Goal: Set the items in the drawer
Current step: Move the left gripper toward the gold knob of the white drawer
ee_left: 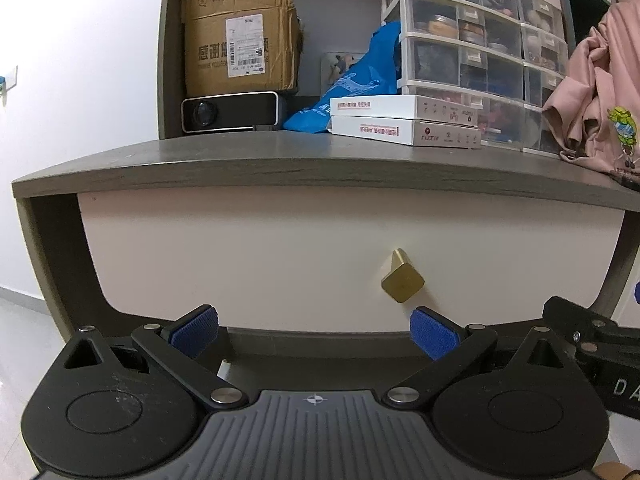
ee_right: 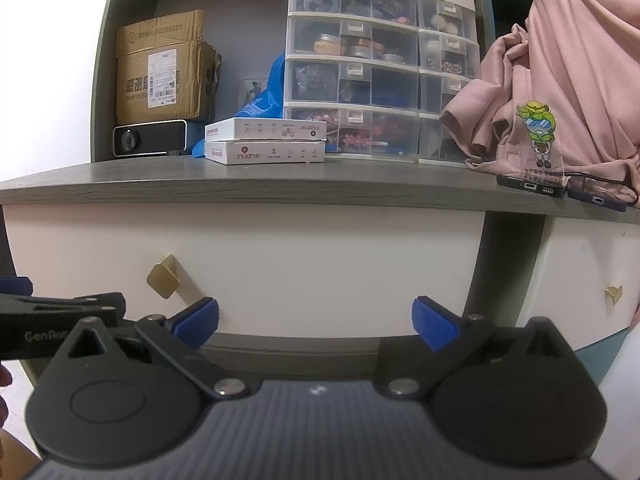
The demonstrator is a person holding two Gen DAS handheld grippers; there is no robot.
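Note:
A cream drawer front (ee_left: 280, 256) sits shut under a grey desk top (ee_left: 280, 160), with a square brass knob (ee_left: 402, 280). My left gripper (ee_left: 314, 334) is open and empty, just below and left of the knob, short of the drawer. My right gripper (ee_right: 316, 326) is open and empty in front of the same drawer (ee_right: 320, 264), with the knob (ee_right: 162, 278) to its left. Two white flat boxes (ee_left: 404, 120) are stacked on the desk; they also show in the right wrist view (ee_right: 264, 140). The left gripper's body (ee_right: 60, 312) shows at the right view's left edge.
On the desk stand a cardboard box (ee_left: 240, 36), a black projector (ee_left: 230, 110), a blue bag (ee_left: 360, 84), clear drawer organisers (ee_right: 380, 68), pink clothing (ee_right: 560, 92) and two phones (ee_right: 560, 190). A second drawer with a small brass knob (ee_right: 612, 292) is to the right.

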